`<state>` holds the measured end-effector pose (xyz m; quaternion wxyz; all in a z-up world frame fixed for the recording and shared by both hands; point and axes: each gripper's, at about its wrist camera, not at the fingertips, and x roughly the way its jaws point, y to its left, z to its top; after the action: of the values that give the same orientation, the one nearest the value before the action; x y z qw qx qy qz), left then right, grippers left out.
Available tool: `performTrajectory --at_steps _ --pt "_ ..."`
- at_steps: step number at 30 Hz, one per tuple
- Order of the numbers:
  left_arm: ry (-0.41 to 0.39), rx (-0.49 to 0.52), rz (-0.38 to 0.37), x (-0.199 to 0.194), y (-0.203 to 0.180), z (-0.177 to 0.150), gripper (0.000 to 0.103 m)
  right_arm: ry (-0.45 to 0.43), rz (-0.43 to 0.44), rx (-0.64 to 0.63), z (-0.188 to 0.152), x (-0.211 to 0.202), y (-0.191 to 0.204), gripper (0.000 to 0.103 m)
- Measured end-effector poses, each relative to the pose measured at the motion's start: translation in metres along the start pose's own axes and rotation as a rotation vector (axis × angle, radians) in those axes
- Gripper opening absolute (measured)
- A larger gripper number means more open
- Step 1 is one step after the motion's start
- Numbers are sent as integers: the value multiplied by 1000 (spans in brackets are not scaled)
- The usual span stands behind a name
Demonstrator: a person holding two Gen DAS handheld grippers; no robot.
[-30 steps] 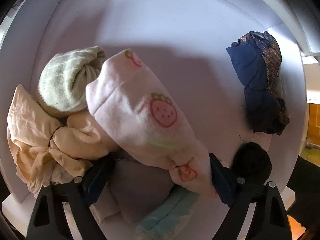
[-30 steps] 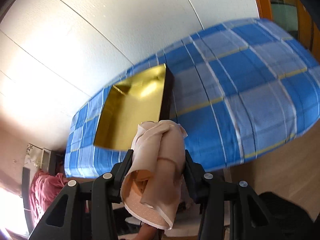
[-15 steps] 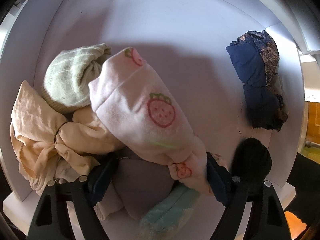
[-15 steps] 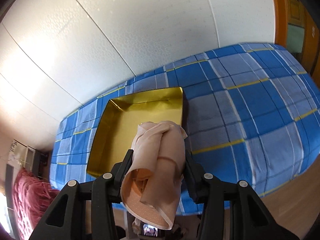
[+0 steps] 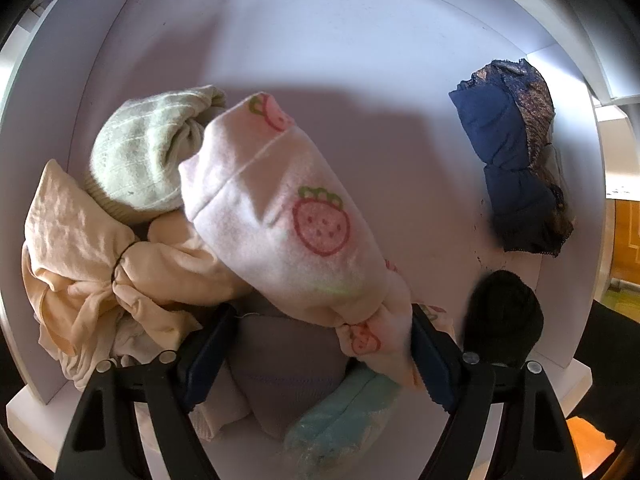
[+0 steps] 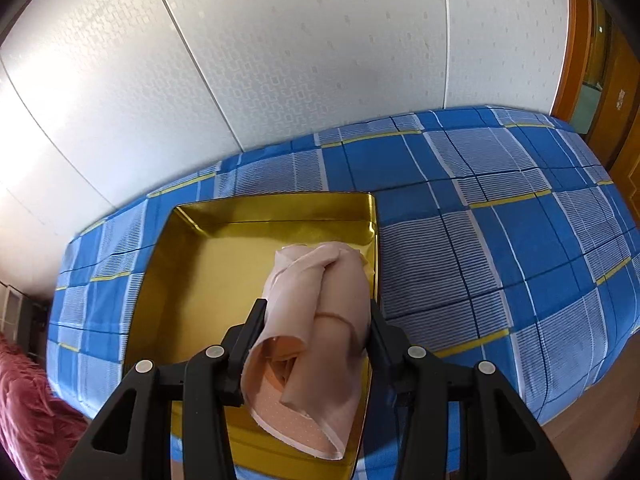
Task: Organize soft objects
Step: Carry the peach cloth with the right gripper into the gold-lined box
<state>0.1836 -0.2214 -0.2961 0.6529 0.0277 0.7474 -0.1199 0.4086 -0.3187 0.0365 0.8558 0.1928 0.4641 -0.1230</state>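
The right gripper (image 6: 316, 316) pinches one rolled peach cloth (image 6: 316, 328) above an otherwise bare gold rectangular tray (image 6: 208, 264); the left gripper (image 5: 320, 332), jaws spread, hovers over one pink strawberry-print sock roll (image 5: 288, 224).

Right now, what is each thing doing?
Left gripper: open, the strawberry bundle lies against one finger.
Strawberry bundle: rolled up, lying on the pile.
Right gripper: shut on the peach roll.
Peach roll: rolled up, held above the tray.
Gold tray: open, nothing inside.
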Motion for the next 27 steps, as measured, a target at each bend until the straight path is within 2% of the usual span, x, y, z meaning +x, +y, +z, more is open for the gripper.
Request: performTrajectory --at_steps 5,10,16,21,27 --pt "0 1 3 -7 -3 1 84 -11 -47 -22 -2 18 8 46" --pt "-1 0 5 -10 -5 1 84 22 -47 -44 -16 45 18 47" --pt "-2 -1 4 -10 -5 2 84 99 -37 -60 -30 74 24 49" --pt "-2 0 4 -10 -6 2 84 94 -24 -50 -37 81 17 49" --pt "0 -1 3 -10 -5 3 84 86 -119 -44 -45 79 6 46"
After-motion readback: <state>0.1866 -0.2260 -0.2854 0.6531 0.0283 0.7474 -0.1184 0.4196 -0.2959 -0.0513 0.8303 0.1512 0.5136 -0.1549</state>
